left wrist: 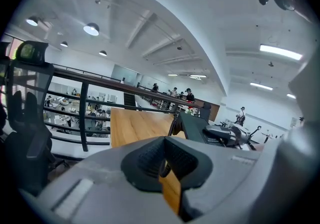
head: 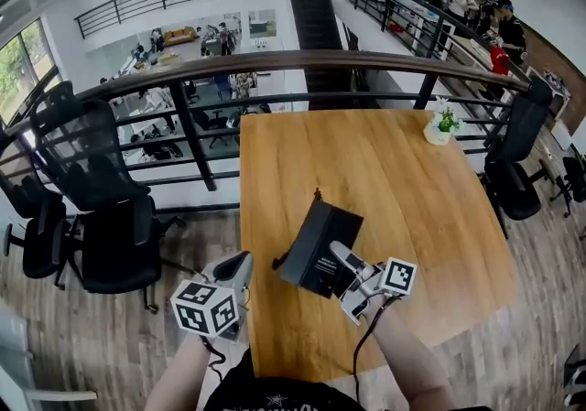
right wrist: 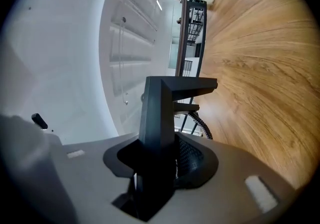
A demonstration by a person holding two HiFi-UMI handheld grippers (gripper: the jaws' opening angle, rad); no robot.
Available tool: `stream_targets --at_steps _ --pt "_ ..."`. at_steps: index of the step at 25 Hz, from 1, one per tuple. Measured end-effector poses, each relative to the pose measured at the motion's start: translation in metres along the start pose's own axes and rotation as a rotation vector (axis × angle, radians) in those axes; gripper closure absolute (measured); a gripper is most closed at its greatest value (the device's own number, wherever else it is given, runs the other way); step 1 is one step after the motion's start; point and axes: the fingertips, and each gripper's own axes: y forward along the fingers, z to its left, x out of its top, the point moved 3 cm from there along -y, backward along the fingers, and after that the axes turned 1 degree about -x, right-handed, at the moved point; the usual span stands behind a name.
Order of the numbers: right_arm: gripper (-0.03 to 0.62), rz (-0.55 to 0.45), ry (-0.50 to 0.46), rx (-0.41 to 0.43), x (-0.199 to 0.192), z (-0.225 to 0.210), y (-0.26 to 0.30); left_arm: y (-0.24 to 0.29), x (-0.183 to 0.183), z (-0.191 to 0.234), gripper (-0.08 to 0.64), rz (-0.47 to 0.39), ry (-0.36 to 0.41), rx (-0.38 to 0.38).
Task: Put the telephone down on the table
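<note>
The fingers [right wrist: 194, 160] of our right gripper [head: 342, 259] pinch the black telephone [right wrist: 157, 128] by one edge. It hangs tilted above the near part of the wooden bench [head: 394, 180] and has not been set down. We judge the edge grip is meant to leave its underside free to meet the wood flat. Its coiled cord [right wrist: 201, 124] dangles beside the fingers. Our left gripper [head: 238, 263], fingers pressed together on nothing, waits off the bench's near left edge, seemingly to keep clear. A small potted plant [head: 442, 125] at the far corner stands well apart.
</note>
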Motion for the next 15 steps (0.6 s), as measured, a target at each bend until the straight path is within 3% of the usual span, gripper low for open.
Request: stream_targets --at_steps 15 --pt "0.431 0.131 -0.103 -0.017 0.097 -0.057 0.106 0.129 0.048 0.077 0.557 0.025 0.038 -0.053"
